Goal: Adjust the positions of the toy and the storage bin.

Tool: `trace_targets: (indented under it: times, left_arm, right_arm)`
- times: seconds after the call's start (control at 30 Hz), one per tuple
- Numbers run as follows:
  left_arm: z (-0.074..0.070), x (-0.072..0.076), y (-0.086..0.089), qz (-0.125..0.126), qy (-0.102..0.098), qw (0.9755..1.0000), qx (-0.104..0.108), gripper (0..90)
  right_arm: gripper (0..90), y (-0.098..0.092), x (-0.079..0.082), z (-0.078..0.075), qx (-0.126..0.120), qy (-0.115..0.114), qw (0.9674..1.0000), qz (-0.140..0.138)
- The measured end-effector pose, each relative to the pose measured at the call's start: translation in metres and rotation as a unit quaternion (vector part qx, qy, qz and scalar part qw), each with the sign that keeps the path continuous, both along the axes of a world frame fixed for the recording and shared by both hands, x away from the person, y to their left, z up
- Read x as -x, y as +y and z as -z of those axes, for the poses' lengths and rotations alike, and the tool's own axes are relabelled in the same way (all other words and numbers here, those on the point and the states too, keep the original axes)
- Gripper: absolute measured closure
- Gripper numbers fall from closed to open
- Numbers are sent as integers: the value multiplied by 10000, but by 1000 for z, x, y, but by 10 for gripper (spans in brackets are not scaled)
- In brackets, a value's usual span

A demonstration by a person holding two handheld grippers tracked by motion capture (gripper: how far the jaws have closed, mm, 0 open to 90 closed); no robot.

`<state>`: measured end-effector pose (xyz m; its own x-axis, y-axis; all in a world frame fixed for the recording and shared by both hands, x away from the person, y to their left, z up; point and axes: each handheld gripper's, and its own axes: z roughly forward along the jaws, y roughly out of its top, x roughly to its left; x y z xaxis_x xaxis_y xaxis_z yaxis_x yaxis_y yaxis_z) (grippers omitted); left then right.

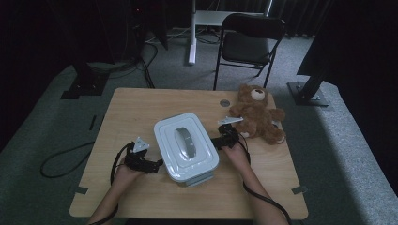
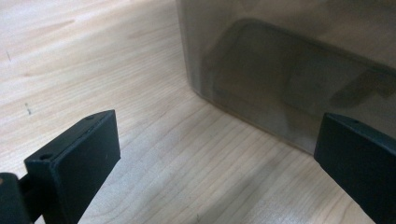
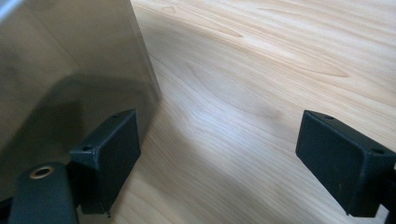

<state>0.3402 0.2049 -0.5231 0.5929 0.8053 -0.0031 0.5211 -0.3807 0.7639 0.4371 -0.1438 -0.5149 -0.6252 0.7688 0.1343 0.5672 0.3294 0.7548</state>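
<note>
A lidded white box (image 1: pixel 186 146) sits mid-desk (image 1: pixel 136 108). The left claw (image 1: pixel 155 165) and right claw (image 1: pixel 217 140) flank it — both released, jaws wide, nothing between them. A teddy bear (image 1: pixel 256 114) lies just beyond the right claw.

The lidded box (image 1: pixel 186 147) sat mid-surface (image 1: pixel 141 108). My left claw (image 1: pixel 157 164) was just beside its left wall, my right claw (image 1: pixel 217 140) just beside its right wall, each low over the surface. The teddy bear (image 1: pixel 256 115) lay beyond my right claw, the chair (image 1: pixel 248 42) behind the surface.
</note>
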Motion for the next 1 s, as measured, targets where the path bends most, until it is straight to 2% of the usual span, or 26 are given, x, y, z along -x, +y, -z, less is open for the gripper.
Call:
trace_targets:
  times: [0.07,0.13,0.33,0.4,0.47,0.53,0.57,0.6,0.63,0.8,0.87,0.93,0.97,1.0]
  left_arm:
    - [-3,3,1,-240,92,9995,-209,11]
    - [-7,5,4,-328,145,9991,-226,11]
    - [-22,12,14,-545,191,9983,52,11]
    - [-29,16,18,-470,153,9986,182,11]
    - [-34,20,19,-384,71,9990,205,11]
    - [-40,25,21,-215,-26,9993,316,11]
    - [-45,29,20,-178,-59,9993,338,11]
    - [-49,32,19,-154,-130,9992,332,11]
    - [-52,34,18,-134,-159,9992,341,11]
    - [-75,45,10,83,-268,9985,474,11]
    - [-87,51,2,226,-352,9978,523,11]
    - [-94,54,-5,284,-461,9975,451,11]
    - [-94,54,-5,284,-461,9975,451,11]
    - [-99,54,-10,394,-444,9971,476,11]
  right_arm:
    - [133,-5,6,1,21,-84,10000,-21]
    - [134,-7,9,2,45,-145,9999,-41]
    - [133,-21,31,10,205,-393,9987,-239]
    - [130,-27,39,14,156,-441,9988,-139]
    - [126,-33,45,18,72,-488,9988,-80]
    - [126,-42,55,21,92,-524,9986,-7]
    - [126,-45,58,22,91,-538,9985,17]
    - [127,-57,66,25,123,-536,9984,121]
    - [127,-57,66,25,123,-536,9984,121]
    - [129,-80,81,29,281,-456,9981,313]
    - [130,-92,89,30,281,-402,9981,379]
    - [130,-97,94,32,295,-374,9983,347]
    - [130,-97,94,32,295,-374,9983,347]
    - [129,-99,96,32,323,-364,9982,341]
